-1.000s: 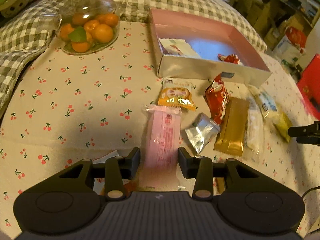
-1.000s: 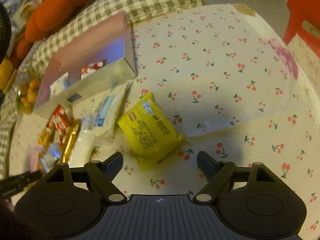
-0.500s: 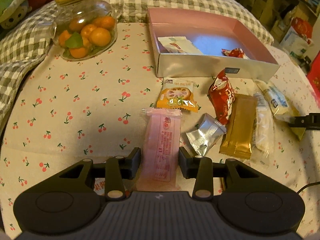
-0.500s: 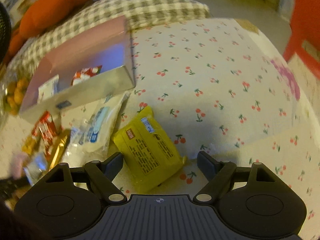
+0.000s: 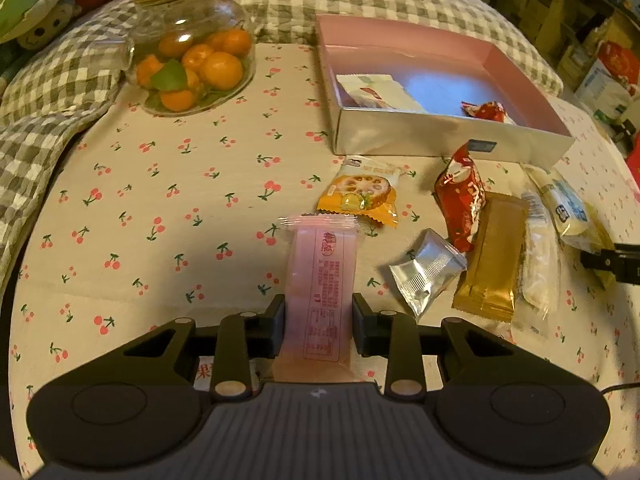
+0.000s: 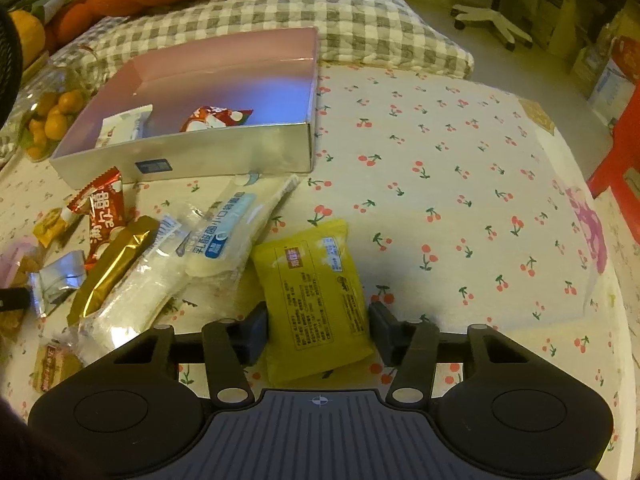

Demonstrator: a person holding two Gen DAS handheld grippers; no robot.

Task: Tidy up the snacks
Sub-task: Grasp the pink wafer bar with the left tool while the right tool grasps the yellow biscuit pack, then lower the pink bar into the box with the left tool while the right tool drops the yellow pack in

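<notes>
Your left tongs [image 5: 319,322] are closing on one pink packet [image 5: 320,280]; your right tongs [image 6: 317,330] are closing around one yellow packet [image 6: 316,300], pads not quite touching. Both lie on the tabletop [image 6: 460,184]. Two snacks sit in the box [image 6: 224,156].

Loose snack packets [image 5: 488,256] before the box [image 5: 440,136], jar [image 5: 192,44] left.

Lit warmly and dimly. Cherry-print cloth [image 6: 460,168] spread over the surface, grey checked quilt [image 6: 320,12] bunched behind. Beyond: bare floor [image 6: 440,12], white chair base [image 6: 492,20], red stool [image 6: 624,148], stacked cardboard boxes [image 5: 560,12].
</notes>
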